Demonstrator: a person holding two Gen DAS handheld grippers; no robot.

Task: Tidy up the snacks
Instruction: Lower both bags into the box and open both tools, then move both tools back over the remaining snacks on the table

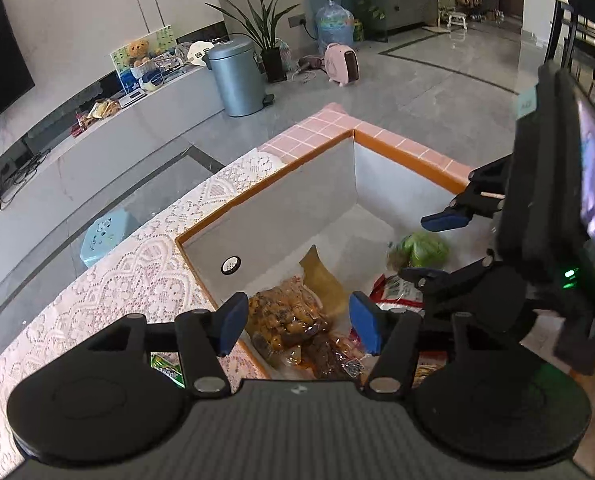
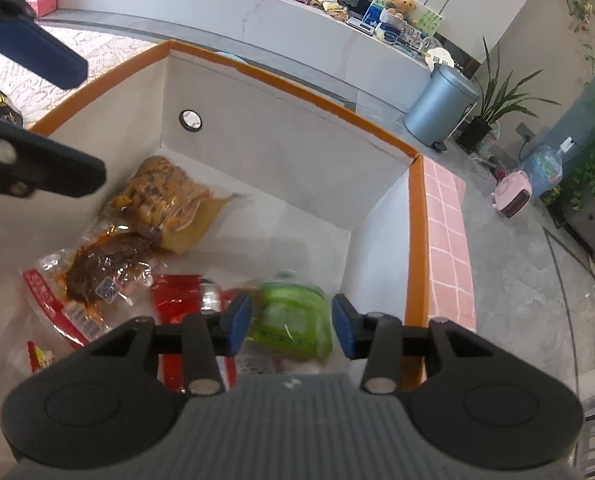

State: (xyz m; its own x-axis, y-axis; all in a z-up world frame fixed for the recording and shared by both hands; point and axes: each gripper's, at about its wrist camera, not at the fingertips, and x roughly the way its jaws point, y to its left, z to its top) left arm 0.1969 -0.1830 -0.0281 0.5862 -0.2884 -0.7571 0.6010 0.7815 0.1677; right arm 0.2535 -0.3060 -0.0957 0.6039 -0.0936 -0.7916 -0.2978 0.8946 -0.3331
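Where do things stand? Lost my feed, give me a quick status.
Left gripper open, empty, above the storage box. Right gripper open around green snack pack, grip unclear. Other snack bags already inside. Nothing blocking.

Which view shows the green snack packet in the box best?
The right wrist view: the green packet lies close and large between the right gripper pads, though blurred, inside the storage box. The left wrist view shows it only small and far, beneath the right gripper's fingers.

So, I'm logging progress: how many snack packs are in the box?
4 seen: yellow pack farthest in, brown pack before it, red pack alongside, green pack between the right gripper's fingers. Others may be hidden.
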